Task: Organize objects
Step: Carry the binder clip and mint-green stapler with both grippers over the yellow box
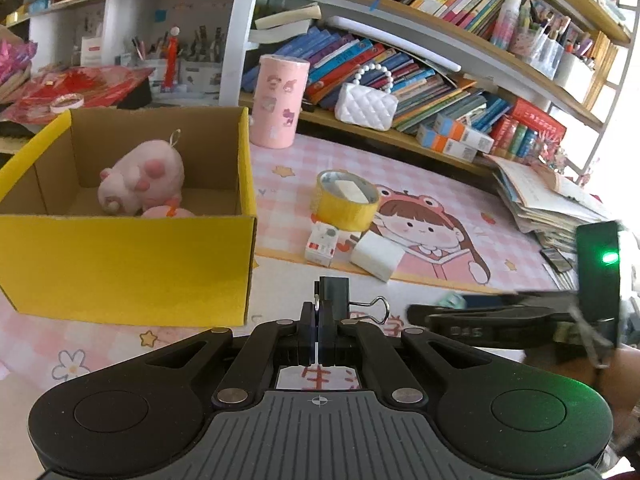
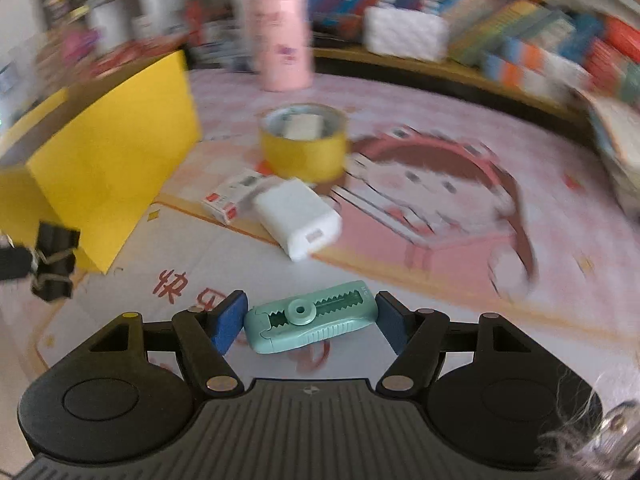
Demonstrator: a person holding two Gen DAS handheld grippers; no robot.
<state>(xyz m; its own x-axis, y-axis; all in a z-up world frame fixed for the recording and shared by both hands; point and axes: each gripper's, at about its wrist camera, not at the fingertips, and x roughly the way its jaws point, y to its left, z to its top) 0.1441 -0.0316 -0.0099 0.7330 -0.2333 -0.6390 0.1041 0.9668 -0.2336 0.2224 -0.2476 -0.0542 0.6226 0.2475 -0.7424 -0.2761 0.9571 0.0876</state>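
My left gripper (image 1: 318,314) is shut on a black binder clip (image 1: 335,293), held above the mat just right of the yellow cardboard box (image 1: 128,264). The clip (image 2: 55,264) also shows at the left edge of the right wrist view. A pink plush toy (image 1: 142,178) lies inside the box. My right gripper (image 2: 310,322) sits low over the mat, and a teal correction tape dispenser (image 2: 310,320) lies crosswise between its blue pads (image 2: 228,324). Both pads appear to touch its ends. The right gripper (image 1: 480,316) is at the right in the left wrist view.
On the pink cartoon mat (image 1: 440,184) lie a yellow tape roll (image 1: 345,200), a small white-and-red box (image 1: 320,244) and a white block (image 1: 376,256). A pink cylinder (image 1: 280,102) stands behind. Shelves with books (image 1: 400,72), a white purse (image 1: 366,106) and a paper stack (image 1: 548,200) border the mat.
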